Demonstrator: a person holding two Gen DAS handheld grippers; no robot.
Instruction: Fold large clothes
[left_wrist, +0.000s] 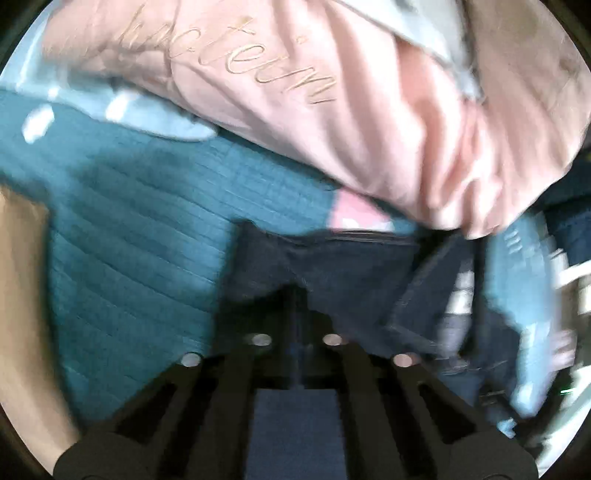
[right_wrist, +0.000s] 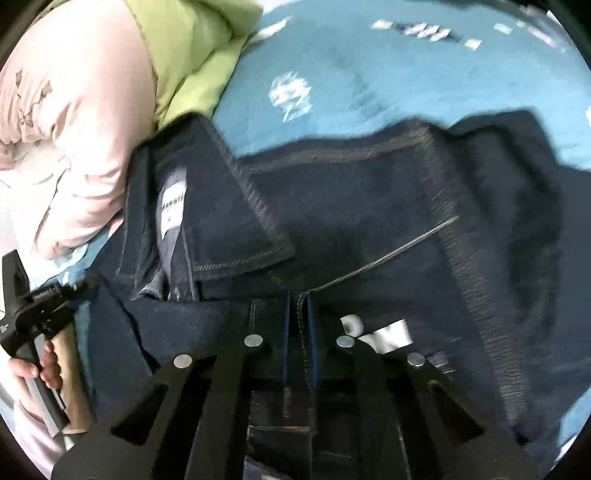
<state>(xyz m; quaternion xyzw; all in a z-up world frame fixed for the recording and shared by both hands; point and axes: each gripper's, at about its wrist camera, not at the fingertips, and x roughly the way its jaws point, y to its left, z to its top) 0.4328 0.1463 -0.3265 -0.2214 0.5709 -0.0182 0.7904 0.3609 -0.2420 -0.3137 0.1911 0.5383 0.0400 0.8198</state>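
Scene: A dark denim jacket (right_wrist: 369, 206) lies spread on a blue patterned bedspread (right_wrist: 369, 81), both hand-held tools gripping its fabric.

Right gripper (right_wrist: 298, 306): Fingers drawn narrow on a stitched denim seam at 6 o'clock of its own view; cloth runs between them, so it appears clamped on the jacket.

Left gripper (left_wrist: 295, 295): Fingers close together with dark denim (left_wrist: 332, 258) bunched at the tips at 6 o'clock of its view; it looks pinched on the jacket, though blur softens the contact.

Left hand: Seen from the right camera at 8 o'clock, the person's hand (right_wrist: 37, 363) wraps the tool's handle.

Jacket: Collar (right_wrist: 243, 206) and white neck label (right_wrist: 173, 201) show at 9 to 10 o'clock in the right view; the body runs toward 3 o'clock, rumpled, not squared.

Neighbours: A pink sweatshirt (left_wrist: 332, 110) with gold script fills 12 o'clock in the left view; a green garment (right_wrist: 192, 55) sits at 11 o'clock in the right view, just beside the pink one.

Progress: Early, by the look of it. No clean fold shows; sleeves and body remain to be brought in, and other clothes wait.
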